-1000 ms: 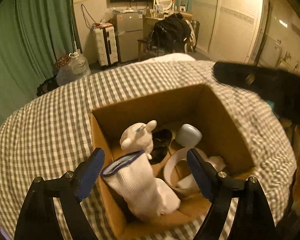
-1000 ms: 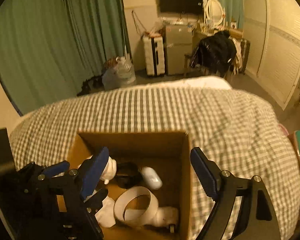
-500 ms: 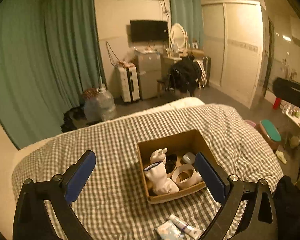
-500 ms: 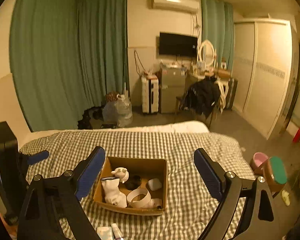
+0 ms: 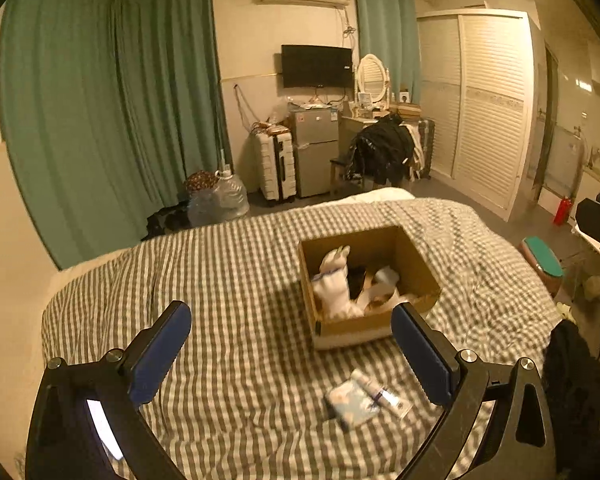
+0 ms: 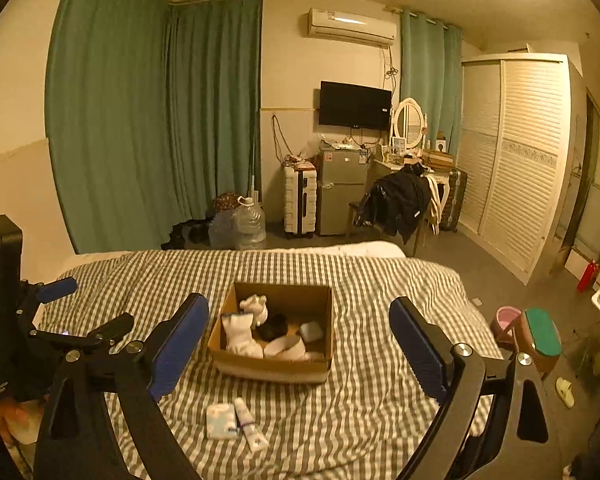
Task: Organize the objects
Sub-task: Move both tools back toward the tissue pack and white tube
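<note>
Grey-and-white checked cloth covers the bed (image 6: 380, 280), and it spreads under everything I hold over it. On my left, the left gripper (image 5: 290, 354) hangs with its blue pads spread wide and nothing between them; the stretch of cover below them is bare and gently wrinkled, running out to the bed's left edge where the cloth drops toward the wall. In my right-hand camera that same gripper (image 6: 56, 292) shows at the far left, apart from the box.

Toward the middle, near the front of the bed, a small white packet (image 6: 220, 421) and a white tube (image 6: 250, 429) lie just beside each other, well short of the cardboard box (image 6: 268, 368). The box sits open-topped beyond them, roughly mid-bed, with checked cover showing on all four sides of it. Inside, a white sock (image 6: 238, 336) stands at the left wall, a white figurine (image 6: 256, 307) behind it, something dark in the middle that I cannot make out, a white band (image 6: 286, 346) toward the front, and a small pale case (image 6: 311, 331) at the right.

My right gripper (image 6: 298, 346) is also spread wide and empty, its pads framing the box from above. Further right the cover runs on to the bed's right edge, and past it on the floor stands a green-topped stool (image 6: 540, 334).
</note>
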### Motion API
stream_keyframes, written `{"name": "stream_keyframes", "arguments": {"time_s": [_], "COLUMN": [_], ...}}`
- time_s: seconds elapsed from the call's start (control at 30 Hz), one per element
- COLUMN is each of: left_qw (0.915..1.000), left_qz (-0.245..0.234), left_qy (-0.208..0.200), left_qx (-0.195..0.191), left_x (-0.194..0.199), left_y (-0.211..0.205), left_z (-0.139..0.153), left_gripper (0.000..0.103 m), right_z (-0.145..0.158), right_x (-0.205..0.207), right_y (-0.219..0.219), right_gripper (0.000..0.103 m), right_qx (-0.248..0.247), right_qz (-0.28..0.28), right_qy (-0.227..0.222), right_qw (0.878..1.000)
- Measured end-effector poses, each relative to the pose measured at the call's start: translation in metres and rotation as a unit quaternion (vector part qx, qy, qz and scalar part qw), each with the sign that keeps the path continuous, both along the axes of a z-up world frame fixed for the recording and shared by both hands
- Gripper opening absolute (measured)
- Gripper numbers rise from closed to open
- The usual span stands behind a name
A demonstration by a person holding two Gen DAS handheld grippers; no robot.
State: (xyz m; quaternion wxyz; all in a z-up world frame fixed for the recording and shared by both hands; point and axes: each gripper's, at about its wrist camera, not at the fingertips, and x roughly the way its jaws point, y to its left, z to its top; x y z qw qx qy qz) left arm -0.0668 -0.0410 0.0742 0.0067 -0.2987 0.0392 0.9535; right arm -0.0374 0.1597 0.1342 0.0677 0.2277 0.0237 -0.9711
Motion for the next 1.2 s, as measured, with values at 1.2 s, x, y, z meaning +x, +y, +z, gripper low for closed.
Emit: {"name": "stream_keyframes", "arguments": {"time_s": [1.2], "left_qw": [0.9562], "left_qz": [-0.045], "left_qy": [-0.288], "left_qx": [0.023], "left_x": [-0.084], "left_y": [0.063], "left_z": [-0.256], "left_gripper": [0.103], "right_z": [-0.282], "right_x": [-0.113], "right_y": [0.011], "right_gripper": [0.091], "right_qx": [0.005], "right_qz": [-0.026], "right_qy": [-0.240], "right_qw": [0.970]}}
